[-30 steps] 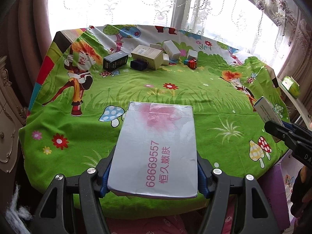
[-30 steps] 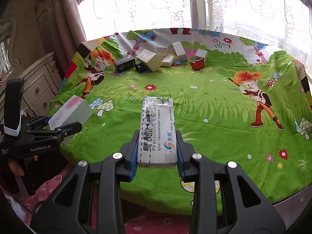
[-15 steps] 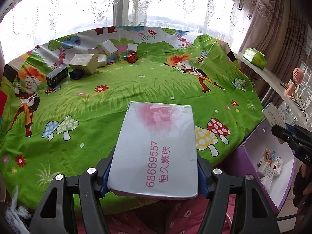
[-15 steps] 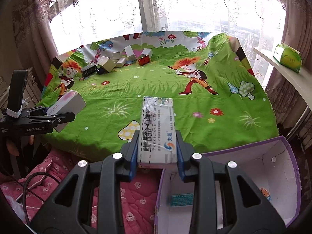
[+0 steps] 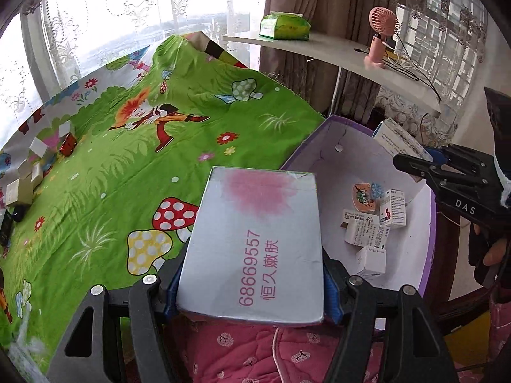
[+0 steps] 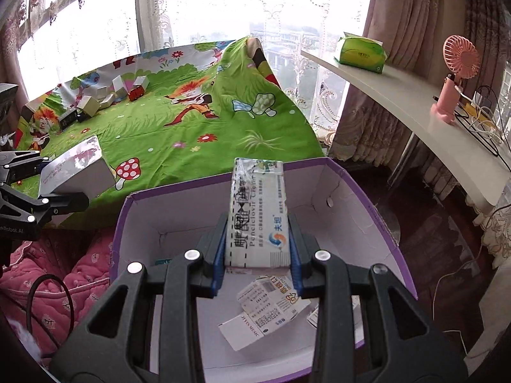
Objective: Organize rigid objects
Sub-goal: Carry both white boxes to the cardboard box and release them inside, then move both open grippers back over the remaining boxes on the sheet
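Observation:
My left gripper (image 5: 252, 279) is shut on a wide silver box with pink print (image 5: 255, 242), held over the table's edge beside the purple bin (image 5: 428, 223). My right gripper (image 6: 258, 255) is shut on a narrow white medicine carton (image 6: 257, 210) and hovers above the open purple bin (image 6: 210, 182). Several small cartons (image 5: 367, 229) lie on the bin's white floor, and some small cartons (image 6: 271, 306) show under the right gripper. The right gripper (image 5: 412, 156) with its carton shows at the right of the left wrist view. The left gripper (image 6: 60, 188) with the silver box (image 6: 76, 169) shows at the left of the right wrist view.
A green cartoon cloth (image 5: 127, 166) covers the table, with several boxes (image 6: 105, 99) grouped at its far side. A white shelf (image 6: 399, 95) holds a green tissue pack (image 6: 361, 51) and a pink fan (image 6: 453, 79). Pink quilted fabric (image 6: 48, 265) lies below the table edge.
Both grippers swung right from over the table toward the purple bin, each keeping its box. The bin now fills the right wrist view and the shelf has come into sight.

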Tool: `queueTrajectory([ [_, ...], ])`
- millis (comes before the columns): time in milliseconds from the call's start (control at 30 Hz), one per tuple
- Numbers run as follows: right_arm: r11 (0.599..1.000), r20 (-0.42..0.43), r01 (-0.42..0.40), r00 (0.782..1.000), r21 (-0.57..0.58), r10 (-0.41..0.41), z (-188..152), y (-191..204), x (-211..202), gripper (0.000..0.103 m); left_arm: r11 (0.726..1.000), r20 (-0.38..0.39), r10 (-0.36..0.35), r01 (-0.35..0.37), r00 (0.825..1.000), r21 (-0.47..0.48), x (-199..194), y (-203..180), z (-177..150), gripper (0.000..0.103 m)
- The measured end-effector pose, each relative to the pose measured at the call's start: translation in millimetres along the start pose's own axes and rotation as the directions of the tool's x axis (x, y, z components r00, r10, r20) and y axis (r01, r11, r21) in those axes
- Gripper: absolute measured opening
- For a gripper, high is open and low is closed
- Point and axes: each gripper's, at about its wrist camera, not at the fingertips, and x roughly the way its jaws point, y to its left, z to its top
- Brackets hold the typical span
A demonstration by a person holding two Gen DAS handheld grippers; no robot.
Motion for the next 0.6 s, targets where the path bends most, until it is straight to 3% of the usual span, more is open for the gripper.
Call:
queueTrajectory([
  [133, 0.997, 0.009, 0.061, 0.998, 0.046, -0.061, -6.2, -29.9, -5.0, 0.037, 0.997, -0.042, -0.039, 0.042, 0.998, 0.067, 16.8, -32.9, 6.6, 0.068],
  [333, 0.989, 0.004, 0.096, 0.995, 0.108, -0.097, -15.9, -57.5, -2.2, 0.037, 0.992, -0.065, -0.039, 0.046, 0.997, 0.116, 35.1, -57.7, 16.7, 0.068],
  [433, 0.989, 0.016, 0.083, 0.996, 0.119, -0.085, -11.1, -58.3, 2.6, 0.037, 0.992, -0.036, -0.039, 0.043, 0.999, 0.121, 36.8, -62.1, 22.5, 0.068],
  [500, 0.989, 0.042, 0.053, 0.997, 0.136, -0.059, -4.5, -55.8, 8.0, 0.038, 0.991, 0.022, -0.062, 0.059, 0.998, 0.121, 31.6, -61.7, 24.3, 0.072],
  [600, 0.988, 0.057, 0.04, 0.997, 0.151, -0.049, 6.5, -48.1, 16.5, 0.076, 0.987, 0.088, -0.006, -0.008, 0.996, 0.161, 22.4, -57.7, 21.1, 0.084],
])
